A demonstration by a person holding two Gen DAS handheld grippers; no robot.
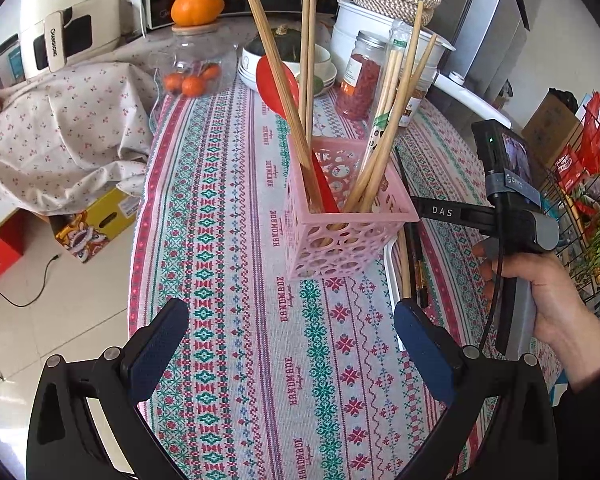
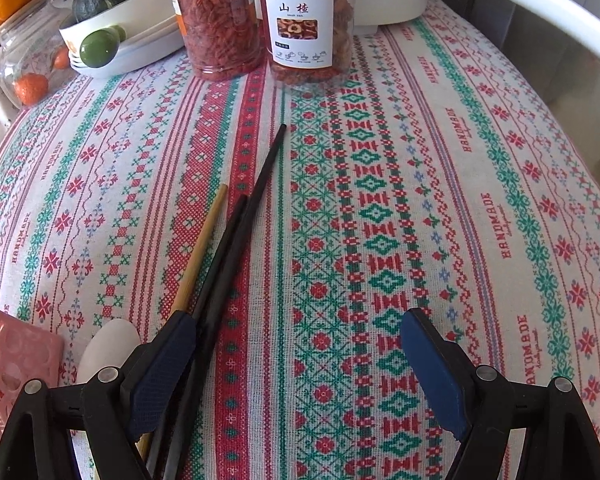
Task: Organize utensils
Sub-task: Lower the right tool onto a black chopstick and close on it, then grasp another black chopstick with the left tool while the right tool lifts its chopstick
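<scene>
A pink perforated basket (image 1: pixel 340 216) stands on the patterned tablecloth and holds several wooden chopsticks (image 1: pixel 388 136) and a red spoon (image 1: pixel 278 84). My left gripper (image 1: pixel 292 328) is open and empty, hovering in front of the basket. My right gripper (image 2: pixel 296 340) is open and empty just above the cloth. Two black chopsticks (image 2: pixel 240 236) and one wooden chopstick (image 2: pixel 202 256) lie on the cloth by its left finger (image 2: pixel 164 364). They also show right of the basket in the left wrist view (image 1: pixel 414 256). A white spoon (image 2: pixel 106 346) lies beside the basket corner (image 2: pixel 12 368).
Behind the utensils stand a goji jar (image 2: pixel 216 20), a hawthorn jar (image 2: pixel 306 20), stacked white bowls (image 2: pixel 132 40) with a green squash, and a glass jar of tangerines (image 1: pixel 196 64). The table edge drops to the floor on the left (image 1: pixel 60 300). A wire rack (image 1: pixel 588 208) stands right.
</scene>
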